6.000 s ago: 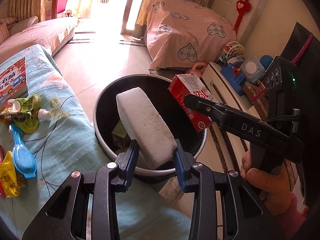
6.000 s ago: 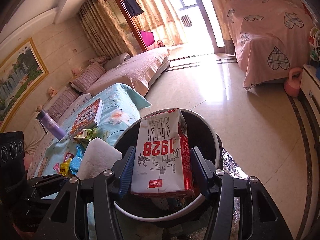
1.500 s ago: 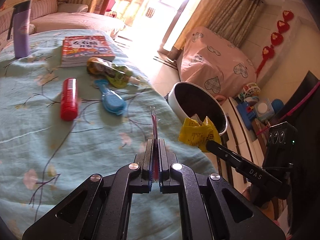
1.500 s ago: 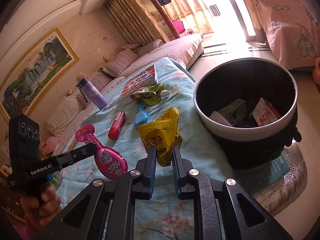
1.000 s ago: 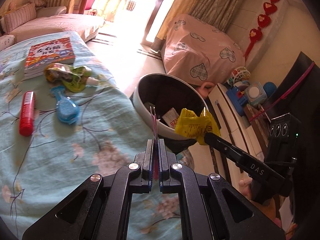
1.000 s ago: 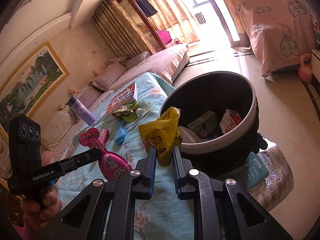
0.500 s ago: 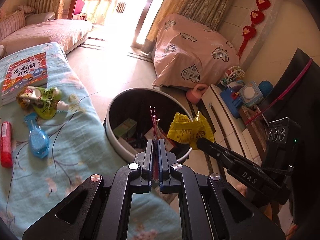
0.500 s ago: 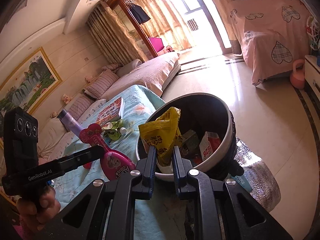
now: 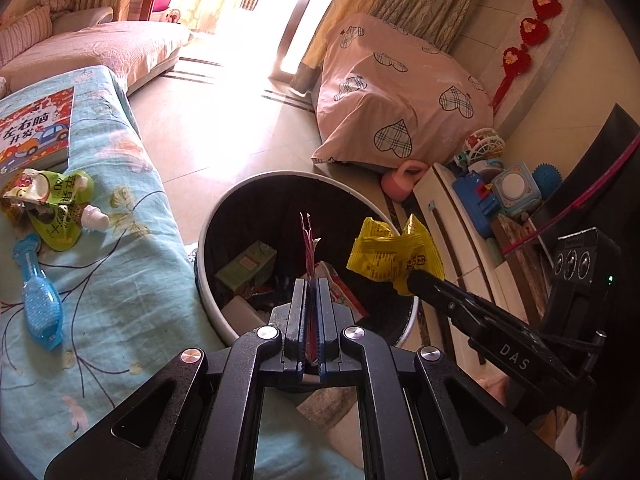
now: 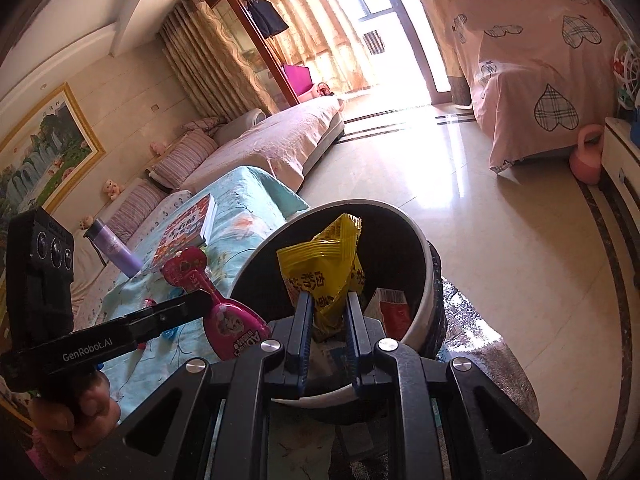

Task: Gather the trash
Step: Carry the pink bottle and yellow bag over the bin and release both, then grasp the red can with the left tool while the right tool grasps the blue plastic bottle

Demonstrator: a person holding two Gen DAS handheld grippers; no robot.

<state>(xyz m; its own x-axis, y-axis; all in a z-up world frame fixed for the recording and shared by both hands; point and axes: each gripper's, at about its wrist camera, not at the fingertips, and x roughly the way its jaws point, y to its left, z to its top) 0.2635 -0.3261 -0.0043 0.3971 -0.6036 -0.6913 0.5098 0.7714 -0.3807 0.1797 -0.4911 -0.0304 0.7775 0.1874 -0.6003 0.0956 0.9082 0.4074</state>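
Floor [image 10: 500, 240] lies bare beyond the trash bin [image 9: 208, 256], whose near rim sits just beside the blue-covered table [image 9: 132, 280]. Left gripper [image 9: 311, 292] pinches a flat pink packet [image 10: 228, 314] edge-on over the bin; right gripper [image 10: 325, 314], narrowly parted, clamps a yellow wrapper [image 10: 320, 268] over the bin's opening.

Strong daylight pours through the doorway [image 9: 256, 12] ahead of me, blown out to white, and throws glare across the floor tiles [image 10: 452, 168]. Both views bend hard toward dark, round corners. The bin [image 9: 224, 216] interior sits in deep shadow. My tongs read as black silhouettes, yet everything stays sharp, without blur.
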